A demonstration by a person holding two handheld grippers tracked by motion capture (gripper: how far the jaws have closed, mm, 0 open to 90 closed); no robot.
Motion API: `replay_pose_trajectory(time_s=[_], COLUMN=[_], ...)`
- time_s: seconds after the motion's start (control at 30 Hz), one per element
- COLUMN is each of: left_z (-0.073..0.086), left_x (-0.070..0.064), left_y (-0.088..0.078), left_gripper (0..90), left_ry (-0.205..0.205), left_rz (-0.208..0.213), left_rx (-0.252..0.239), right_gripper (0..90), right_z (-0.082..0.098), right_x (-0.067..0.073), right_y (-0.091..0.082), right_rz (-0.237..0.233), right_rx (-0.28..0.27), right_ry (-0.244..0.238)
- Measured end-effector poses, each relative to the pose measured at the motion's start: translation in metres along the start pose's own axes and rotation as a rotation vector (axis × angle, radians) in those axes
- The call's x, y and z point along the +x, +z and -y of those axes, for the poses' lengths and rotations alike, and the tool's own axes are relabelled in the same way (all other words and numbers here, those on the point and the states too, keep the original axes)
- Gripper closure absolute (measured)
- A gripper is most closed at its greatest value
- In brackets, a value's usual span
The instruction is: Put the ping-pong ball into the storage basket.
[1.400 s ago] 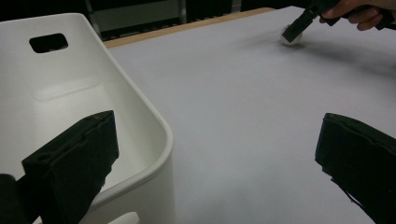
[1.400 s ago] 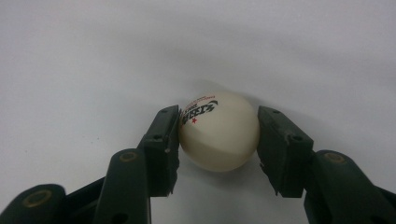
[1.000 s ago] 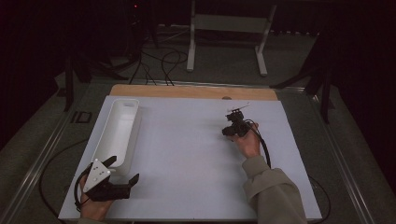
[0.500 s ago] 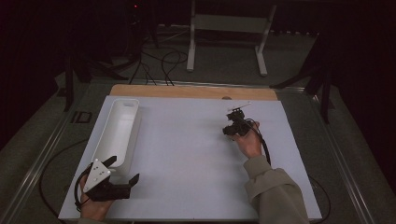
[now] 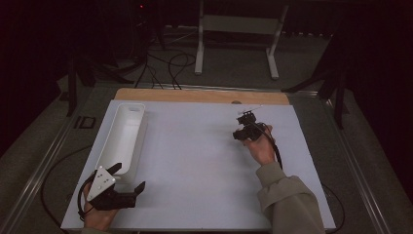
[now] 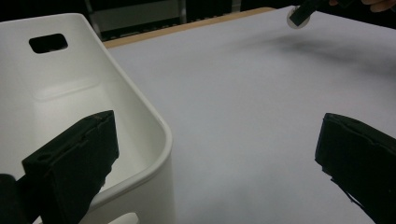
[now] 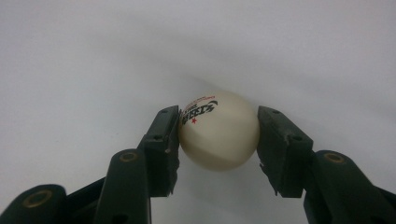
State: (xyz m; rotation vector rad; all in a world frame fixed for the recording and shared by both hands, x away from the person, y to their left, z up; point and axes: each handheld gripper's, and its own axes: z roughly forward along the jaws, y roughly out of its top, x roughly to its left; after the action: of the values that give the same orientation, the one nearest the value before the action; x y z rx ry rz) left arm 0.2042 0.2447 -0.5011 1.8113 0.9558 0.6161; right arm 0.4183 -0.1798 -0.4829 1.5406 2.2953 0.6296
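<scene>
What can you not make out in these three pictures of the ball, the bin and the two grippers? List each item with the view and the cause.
- Ball: small print blurred in the right gripper view; too small in the high view behind the right gripper.
- White bin: near end cut off by the bottom edge and a jaw in the left gripper view.
- Left gripper: hand cut off by the bottom edge in the high view.

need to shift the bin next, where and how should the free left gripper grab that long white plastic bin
Grip the near end wall of the long white plastic bin, coming from above with one of the left gripper fingers inside and one outside: the rim is thin, upright and nearest; the body is too wide.
</scene>
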Motion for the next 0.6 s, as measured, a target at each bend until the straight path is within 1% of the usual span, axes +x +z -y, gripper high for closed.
replay_pose_trajectory(time_s=[0.23, 0.4, 0.6], left_z=[0.000, 0.000, 0.000], left_x=[0.000, 0.000, 0.000], left_y=[0.000, 0.000, 0.000], left_gripper=[0.0, 0.1, 0.0], left_ry=[0.000, 0.000, -0.001], left_rz=[0.000, 0.000, 0.000], left_rx=[0.000, 0.000, 0.000], right_gripper=[50.9, 50.9, 50.9], right_z=[-0.002, -0.003, -0.006], right_x=[0.004, 0.004, 0.007], right_y=[-0.006, -0.009, -0.016], right_rz=[0.001, 0.004, 0.004], right_rx=[-0.013, -0.016, -0.031], right_ry=[-0.020, -0.016, -0.028])
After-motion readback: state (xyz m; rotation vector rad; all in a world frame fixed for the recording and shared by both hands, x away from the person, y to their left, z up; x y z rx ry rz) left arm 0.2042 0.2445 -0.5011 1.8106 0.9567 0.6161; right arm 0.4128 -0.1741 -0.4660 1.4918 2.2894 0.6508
